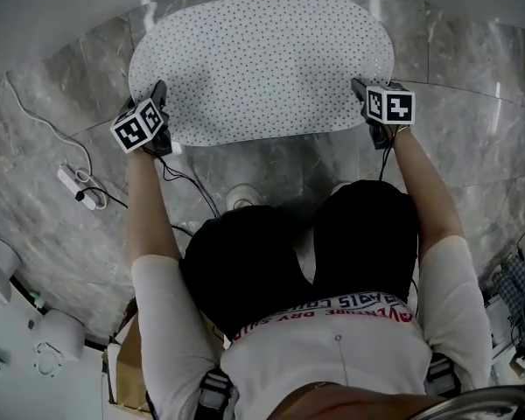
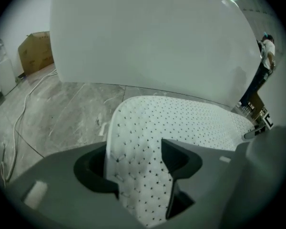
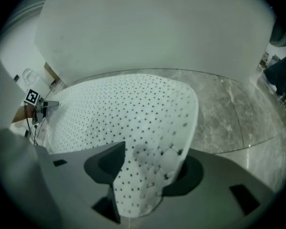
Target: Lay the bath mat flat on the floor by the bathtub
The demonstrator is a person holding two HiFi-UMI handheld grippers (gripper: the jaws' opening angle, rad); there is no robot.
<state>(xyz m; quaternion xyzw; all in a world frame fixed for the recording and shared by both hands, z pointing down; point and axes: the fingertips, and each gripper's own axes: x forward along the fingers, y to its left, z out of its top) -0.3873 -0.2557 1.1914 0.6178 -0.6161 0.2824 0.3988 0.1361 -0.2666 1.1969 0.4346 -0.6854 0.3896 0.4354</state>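
The bath mat (image 1: pixel 262 64), white and dotted with small holes, lies spread on the marble floor (image 1: pixel 271 169) with its far long edge close against the bathtub (image 2: pixel 148 37), and most of it looks flat already. Only the two near corners curl upward, one standing between the jaws of the left gripper (image 2: pixel 136 168) and the other between those of the right gripper (image 3: pixel 143 171). Both pairs of jaws stand apart, loose around the corner and not pinching it. To finish well, I'd say each gripper should draw straight back toward the person, low and level (no lifting, or the corner comes with it), letting the corners drop. If a curl remains, a light press should settle it.
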